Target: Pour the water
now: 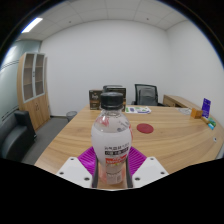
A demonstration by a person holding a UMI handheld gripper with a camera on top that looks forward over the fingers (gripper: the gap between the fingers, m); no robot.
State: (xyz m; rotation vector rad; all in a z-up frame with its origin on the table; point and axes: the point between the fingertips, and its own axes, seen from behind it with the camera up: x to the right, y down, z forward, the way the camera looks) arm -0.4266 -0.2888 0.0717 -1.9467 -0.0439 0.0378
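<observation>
A clear plastic water bottle [112,140] with a black cap and a white and red label stands upright between my gripper's [112,170] two fingers. The purple pads [84,159] sit against both sides of the bottle's lower body with no gap showing, so the gripper is shut on it. The bottle's base is hidden below the fingers. A small red round thing [145,128], like a coaster or lid, lies on the wooden table [170,140] beyond and to the right of the bottle.
A dark box [96,99] stands on the table behind the bottle. Black office chairs [146,95] stand at the far side. A wooden cabinet [33,88] is at the left wall. A blue item [206,108] sits at the table's right end.
</observation>
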